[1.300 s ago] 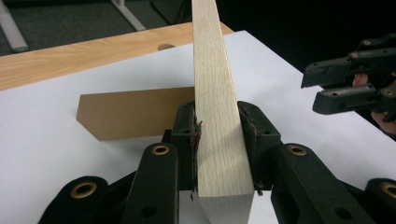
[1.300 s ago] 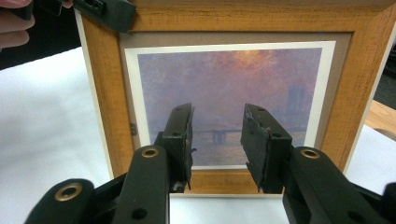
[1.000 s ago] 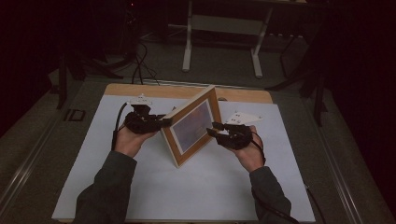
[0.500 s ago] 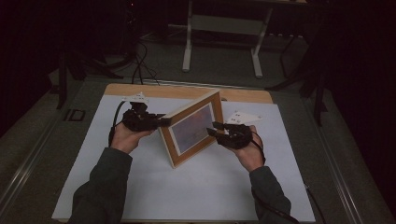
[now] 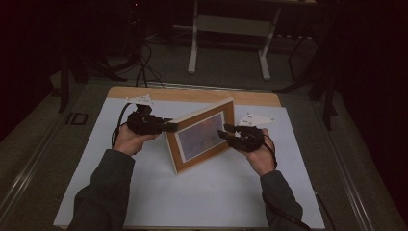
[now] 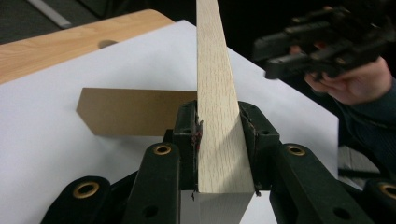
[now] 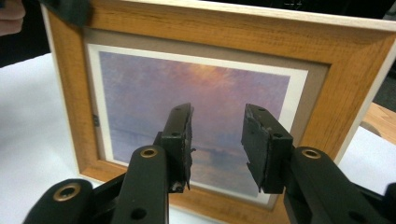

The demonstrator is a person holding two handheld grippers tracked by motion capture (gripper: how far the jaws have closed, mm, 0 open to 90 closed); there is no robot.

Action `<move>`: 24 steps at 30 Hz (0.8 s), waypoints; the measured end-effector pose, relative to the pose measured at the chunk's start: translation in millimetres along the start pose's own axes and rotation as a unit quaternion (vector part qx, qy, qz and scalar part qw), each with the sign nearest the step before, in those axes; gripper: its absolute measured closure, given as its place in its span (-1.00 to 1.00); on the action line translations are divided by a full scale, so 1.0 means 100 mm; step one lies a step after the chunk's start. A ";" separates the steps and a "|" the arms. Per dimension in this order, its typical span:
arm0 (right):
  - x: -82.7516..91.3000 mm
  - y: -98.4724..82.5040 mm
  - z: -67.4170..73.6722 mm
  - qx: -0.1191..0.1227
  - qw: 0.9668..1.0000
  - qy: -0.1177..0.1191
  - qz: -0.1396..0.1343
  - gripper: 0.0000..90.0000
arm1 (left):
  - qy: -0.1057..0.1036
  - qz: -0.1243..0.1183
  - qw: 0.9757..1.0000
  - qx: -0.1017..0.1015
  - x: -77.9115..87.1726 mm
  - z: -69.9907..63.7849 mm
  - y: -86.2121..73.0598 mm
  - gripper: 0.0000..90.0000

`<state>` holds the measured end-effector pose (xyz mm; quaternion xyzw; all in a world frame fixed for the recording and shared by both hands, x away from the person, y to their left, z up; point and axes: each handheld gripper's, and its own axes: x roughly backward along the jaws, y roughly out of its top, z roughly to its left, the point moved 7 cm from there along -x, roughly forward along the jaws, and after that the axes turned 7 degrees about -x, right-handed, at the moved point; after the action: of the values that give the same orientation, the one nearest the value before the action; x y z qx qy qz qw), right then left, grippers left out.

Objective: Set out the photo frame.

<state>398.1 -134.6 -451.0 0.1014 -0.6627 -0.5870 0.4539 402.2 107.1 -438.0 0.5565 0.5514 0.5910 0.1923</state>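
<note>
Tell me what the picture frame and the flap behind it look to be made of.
Picture frame: apparently wood, with visible grain; amber face, paler unstained edge, matte. Flap, probably its stand: flat, uniform brown with no grain, likely fibreboard or card.

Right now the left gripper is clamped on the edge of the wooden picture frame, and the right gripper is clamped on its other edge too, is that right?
Not quite. The left gripper does clamp the picture frame by its edge, but the right gripper holds nothing: in the right gripper view its jaws stand open in front of the picture, with empty space between them.
</note>
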 end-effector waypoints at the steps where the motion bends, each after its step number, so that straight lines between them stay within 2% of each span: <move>1: 0.00 0.00 -0.01 0.000 1.000 -0.001 0.003 0.38 | -0.006 0.003 1.000 -0.003 0.00 -0.01 0.00 0.61; 2: 0.00 -0.01 -0.02 0.001 1.000 -0.003 0.005 0.38 | -0.006 0.003 1.000 -0.003 0.00 -0.01 0.00 0.61; 4: 0.00 -0.01 -0.05 0.000 1.000 -0.006 0.005 0.38 | -0.020 0.008 1.000 -0.013 0.00 -0.03 0.01 0.60; 8: 0.03 0.00 -0.13 -0.007 1.000 -0.015 0.003 0.38 | -0.016 0.008 1.000 -0.015 -0.01 -0.03 0.01 0.60; 17: 0.05 0.01 -0.35 -0.024 0.999 -0.045 0.001 0.38 | 0.029 0.015 0.999 -0.019 0.01 -0.06 0.00 0.53; 20: 0.06 0.03 -0.42 -0.028 0.998 -0.055 -0.002 0.37 | 0.046 0.019 0.999 -0.016 0.02 -0.06 -0.04 0.44; 22: 0.05 0.04 -0.46 -0.032 0.998 -0.057 -0.003 0.35 | 0.051 0.021 0.998 -0.015 0.02 -0.07 -0.06 0.40; 24: 0.05 0.06 -0.49 -0.029 0.998 -0.063 0.001 0.33 | 0.066 0.019 0.998 -0.011 0.05 -0.07 -0.12 0.35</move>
<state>432.4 -169.6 -448.7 0.0502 -0.6726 -0.6107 0.4149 389.9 111.7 -444.9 0.5251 0.5456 0.6356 0.1502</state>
